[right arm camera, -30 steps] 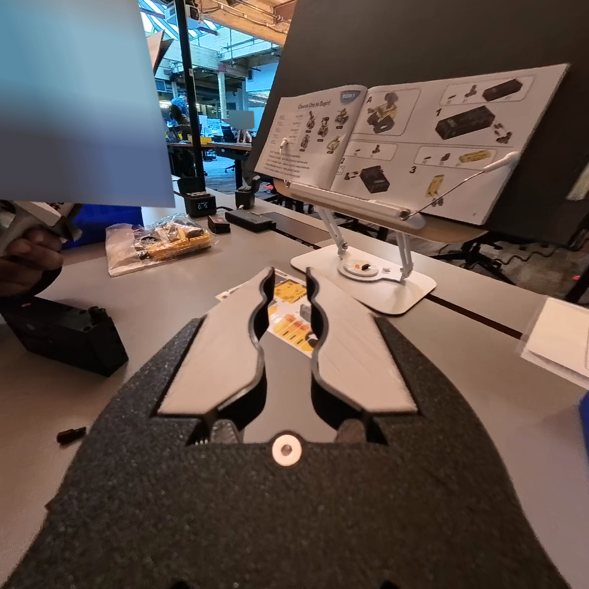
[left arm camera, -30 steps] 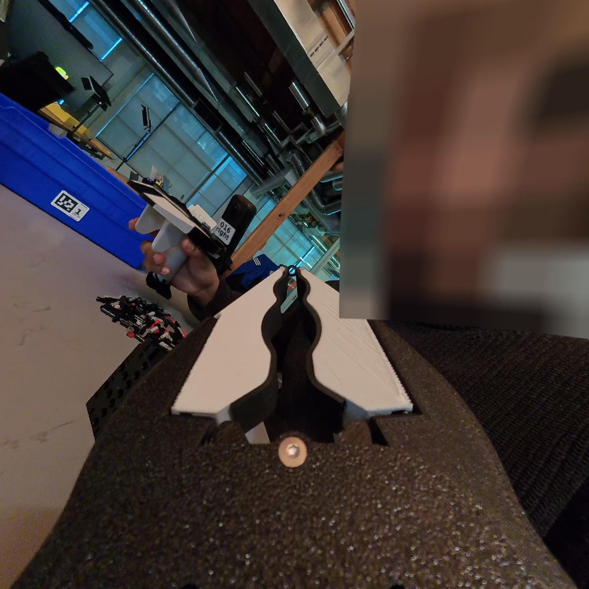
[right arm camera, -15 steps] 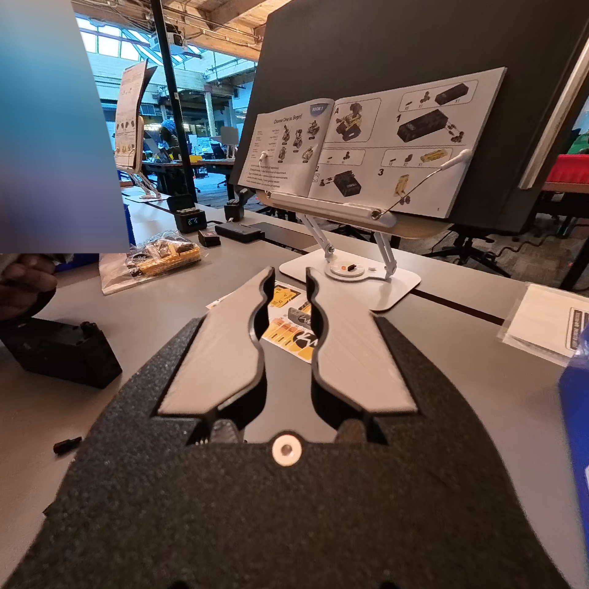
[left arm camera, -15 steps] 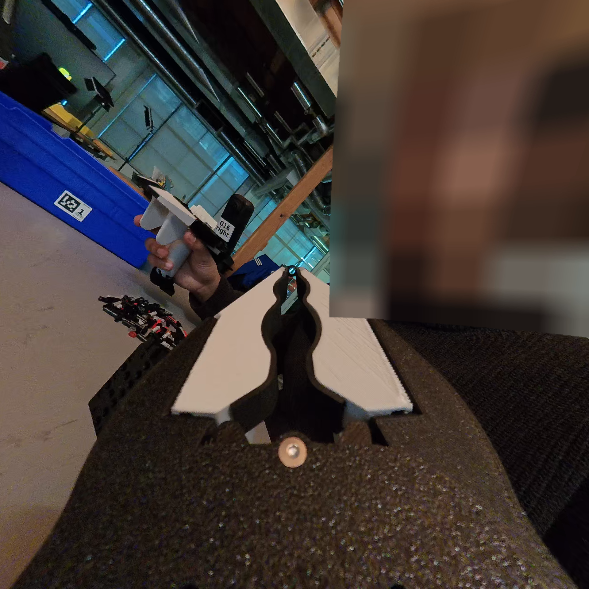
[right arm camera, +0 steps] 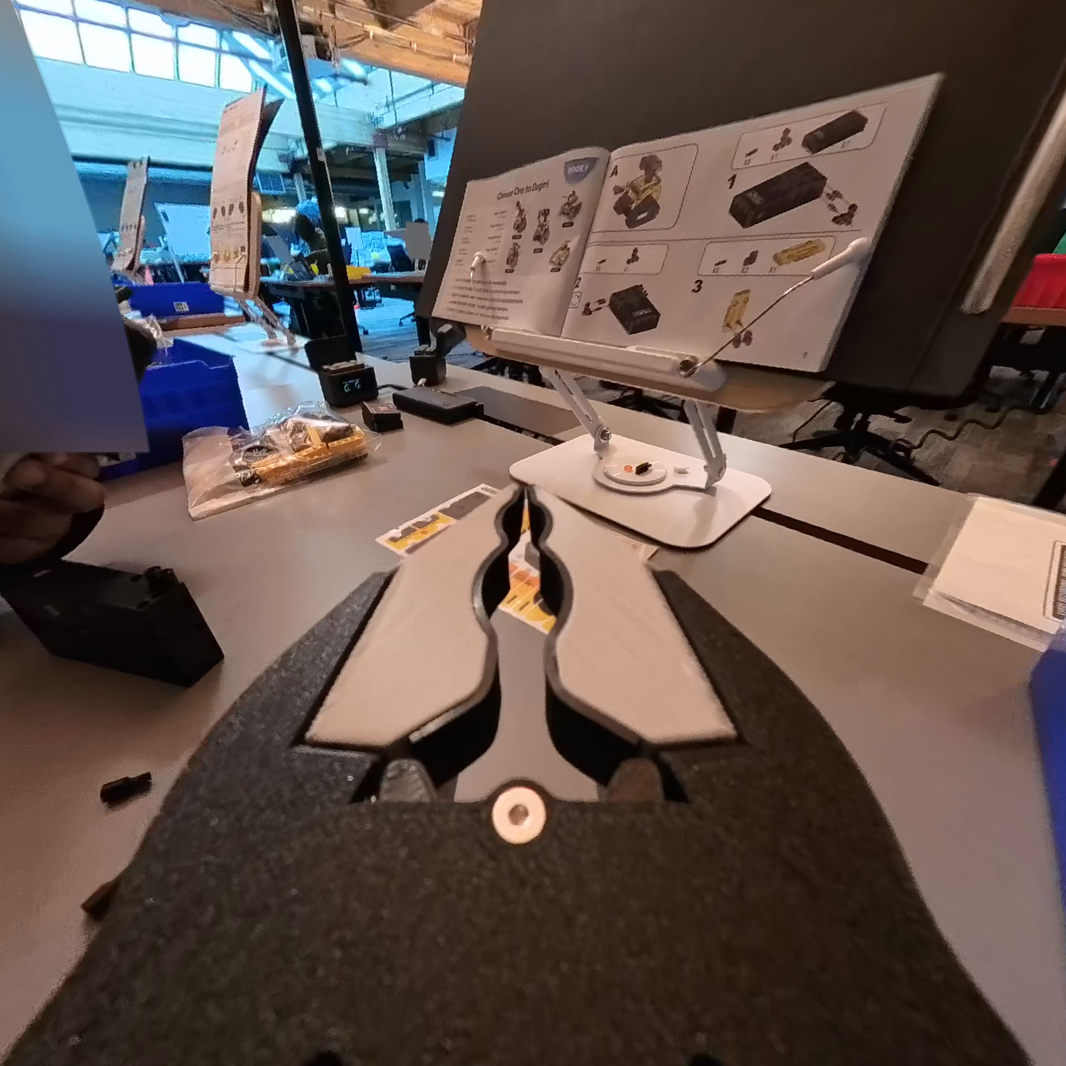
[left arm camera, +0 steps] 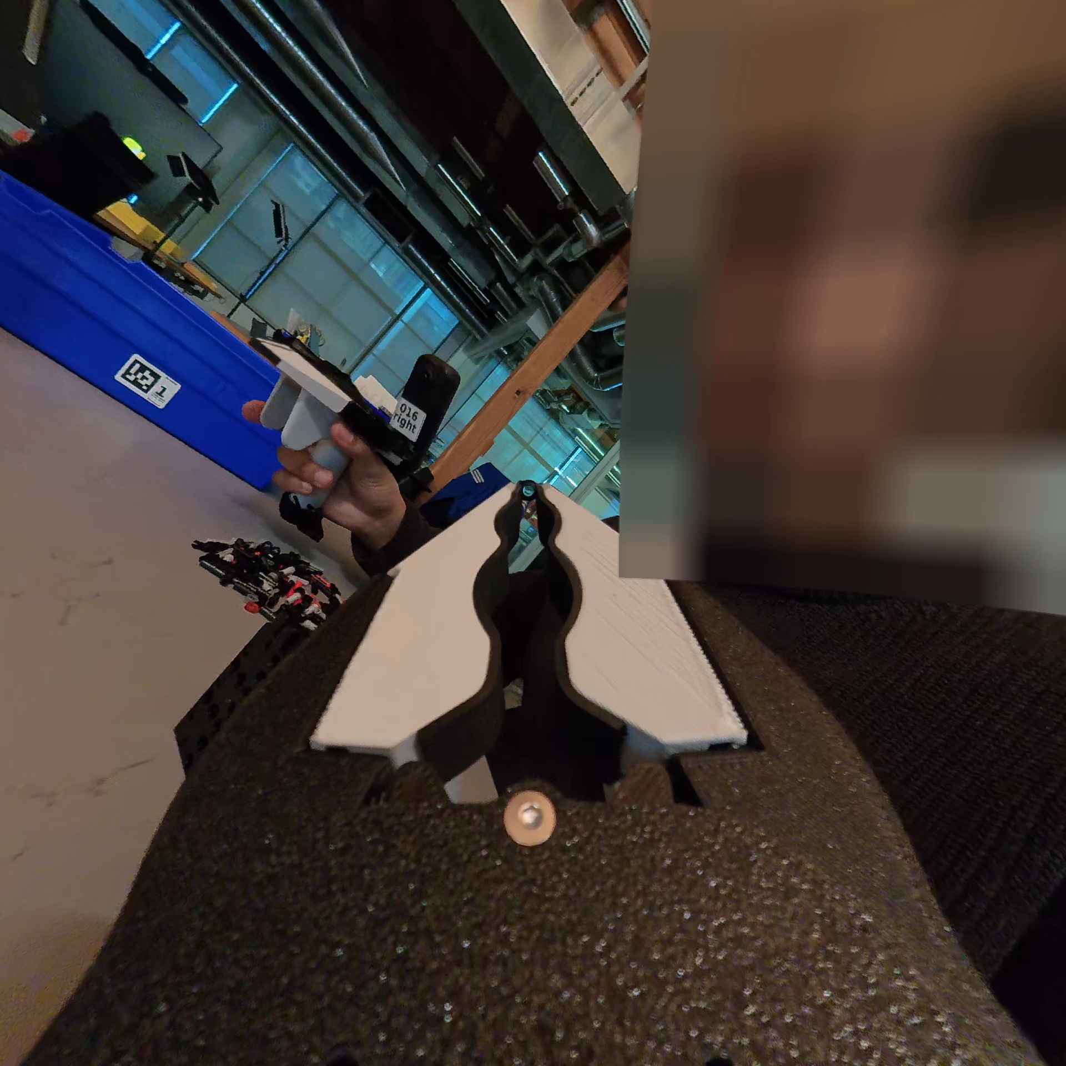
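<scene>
A person stands at a grey desk (right arm camera: 807,577) with a handheld gripper in each hand. The left gripper (left arm camera: 528,490) is tilted upward toward the ceiling pipes, its white fingers (left arm camera: 427,623) pressed together at the tips around a tiny dark piece (left arm camera: 528,491), too small to identify. Beside its body sits a black perforated block (right arm camera: 115,617), with a cluster of black and red pins (left arm camera: 265,577) lying just past it.

The right gripper (right arm camera: 526,490) hovers over the desk, fingers nearly touching at the tips and holding nothing. Directly beyond them lies a yellow sticker sheet (right arm camera: 427,526), then the white base of a book stand (right arm camera: 640,496) propping an open instruction booklet (right arm camera: 692,242). A clear bag of yellow parts (right arm camera: 277,455) rests further left, and a loose black pin (right arm camera: 126,787) lies near the desk's front.

The piece in the left fingers is held only at the very tips, so a slight loosening could drop it. The loose pin could be knocked off the desk.
</scene>
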`<state>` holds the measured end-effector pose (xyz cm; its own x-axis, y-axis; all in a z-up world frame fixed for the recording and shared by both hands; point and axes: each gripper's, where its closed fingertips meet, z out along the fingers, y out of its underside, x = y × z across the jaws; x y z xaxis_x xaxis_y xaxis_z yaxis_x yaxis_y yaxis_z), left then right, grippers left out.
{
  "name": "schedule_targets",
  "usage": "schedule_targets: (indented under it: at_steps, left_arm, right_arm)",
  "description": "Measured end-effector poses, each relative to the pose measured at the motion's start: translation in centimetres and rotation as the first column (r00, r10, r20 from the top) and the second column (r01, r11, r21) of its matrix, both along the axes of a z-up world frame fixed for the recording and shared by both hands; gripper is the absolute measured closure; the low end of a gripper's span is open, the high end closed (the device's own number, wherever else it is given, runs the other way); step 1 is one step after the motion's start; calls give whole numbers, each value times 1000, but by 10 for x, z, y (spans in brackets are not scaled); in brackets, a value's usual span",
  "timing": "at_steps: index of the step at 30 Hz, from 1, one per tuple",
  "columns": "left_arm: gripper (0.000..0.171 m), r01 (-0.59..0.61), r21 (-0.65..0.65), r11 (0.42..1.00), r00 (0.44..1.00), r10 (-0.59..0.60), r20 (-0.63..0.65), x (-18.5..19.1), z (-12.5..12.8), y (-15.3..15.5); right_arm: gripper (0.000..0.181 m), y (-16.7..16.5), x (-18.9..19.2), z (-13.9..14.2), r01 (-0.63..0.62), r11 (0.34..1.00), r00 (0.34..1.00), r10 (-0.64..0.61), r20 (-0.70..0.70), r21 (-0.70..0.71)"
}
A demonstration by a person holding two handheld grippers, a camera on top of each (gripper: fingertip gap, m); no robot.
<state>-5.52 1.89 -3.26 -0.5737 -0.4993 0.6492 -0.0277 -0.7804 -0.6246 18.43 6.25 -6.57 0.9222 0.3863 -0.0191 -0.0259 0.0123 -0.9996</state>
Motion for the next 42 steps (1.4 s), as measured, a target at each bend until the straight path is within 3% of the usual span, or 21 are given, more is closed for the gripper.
schedule_targets:
  at_steps: [1,5,10,13,17,21,24,26,28,31,34,39,42]
  left_arm:
    - [168,-6,4,1000,1000,6,-1,0,0,1]
    - [168,-37,20,999,999,37,-2,-1,0,4]
    - [168,-68,33,997,997,69,-17,-1,-3,8]
    - [169,-35,-12,999,999,35,26,-7,3,6]
    - [168,-33,-26,999,999,34,37,-10,5,7]
    - [168,-66,-15,998,998,67,23,-9,2,12]
    - [168,-91,-2,996,996,91,11,-9,0,15]
    - [168,-123,23,992,992,123,-6,-8,-2,18]
    - [168,-170,63,983,984,172,-33,-6,-6,23]
    - [168,-262,134,956,960,273,-68,-5,-13,35]
    - [168,-370,203,907,918,390,-72,-8,-16,49]
    - [168,-492,293,820,837,538,-100,-12,-25,71]
    - [168,-531,416,738,755,635,-162,-7,-43,84]
  right_arm:
    - [179,1,-2,-4,-9,1000,1000,9,13,-16]
    - [156,2,-9,-11,-31,997,999,32,11,-64]
    - [146,8,-2,-27,-23,980,998,10,-62,-199]
    - [148,16,10,-51,2,927,983,-70,-167,-376]
    - [181,13,-4,-56,-115,893,959,-15,-284,-435]
    - [181,16,2,-64,-27,891,983,-59,-174,-454]
    - [181,13,-5,-65,-36,903,998,12,-60,-429]
    - [181,9,-20,-58,-135,902,991,128,-44,-409]
    - [181,-1,-35,-51,-278,854,961,247,-127,-439]
    - [181,-3,-32,-30,-329,872,936,251,-246,-361]
    - [181,-6,-18,-25,-316,889,936,234,-263,-331]
    - [167,-13,-10,-37,-282,896,956,230,-183,-344]
    - [153,-14,-7,-51,-207,896,978,204,-50,-392]
